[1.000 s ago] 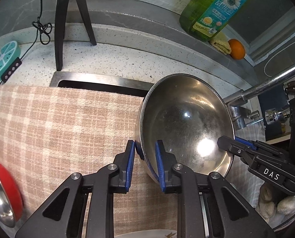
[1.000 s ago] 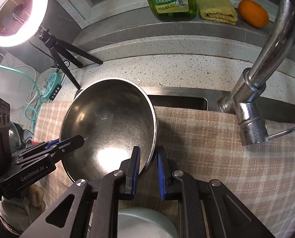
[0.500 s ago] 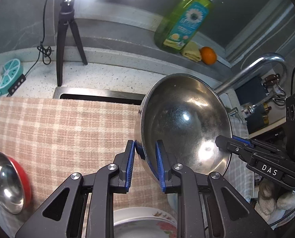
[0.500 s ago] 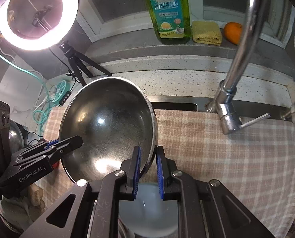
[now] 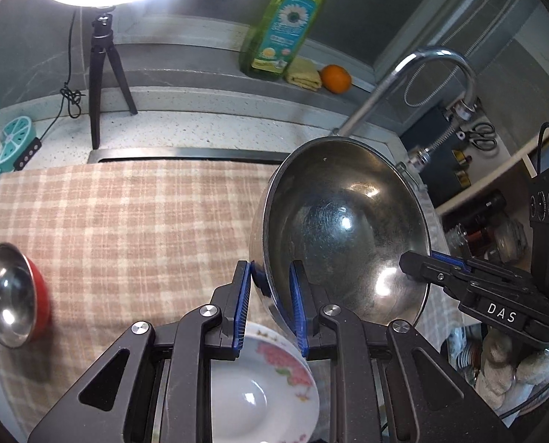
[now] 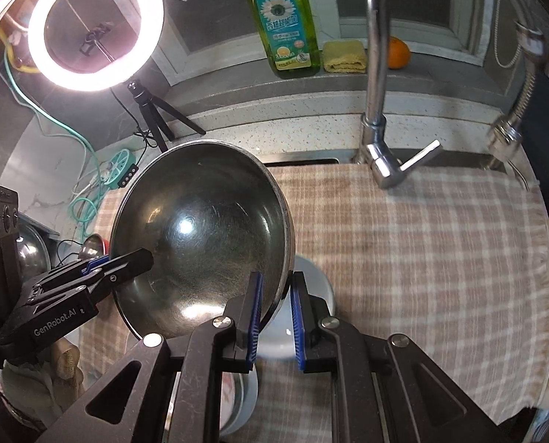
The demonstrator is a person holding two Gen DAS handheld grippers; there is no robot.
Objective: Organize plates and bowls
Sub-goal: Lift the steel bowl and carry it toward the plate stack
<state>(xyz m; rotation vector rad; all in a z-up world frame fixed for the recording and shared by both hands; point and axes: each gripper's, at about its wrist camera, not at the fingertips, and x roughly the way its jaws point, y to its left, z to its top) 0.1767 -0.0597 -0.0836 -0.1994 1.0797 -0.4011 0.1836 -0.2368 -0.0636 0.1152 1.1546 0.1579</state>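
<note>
A large steel bowl hangs in the air above the checked cloth, held by both grippers on opposite rims. My left gripper is shut on its near rim; my right gripper is shut on the other rim, and the bowl also shows in the right wrist view. Below the bowl lies a white plate with a flower pattern. In the right wrist view a pale bowl or plate lies under the held bowl. A small red bowl with a steel inside sits at the cloth's left edge.
A tap stands at the back over the covered sink. A green soap bottle, a yellow sponge and an orange sit on the ledge. A ring light on a tripod stands back left. Cables and a teal power strip lie left.
Both grippers have lifted the steel bowl higher and back from the cloth. More of the counter, the flowered plate and the red bowl have come into view.
</note>
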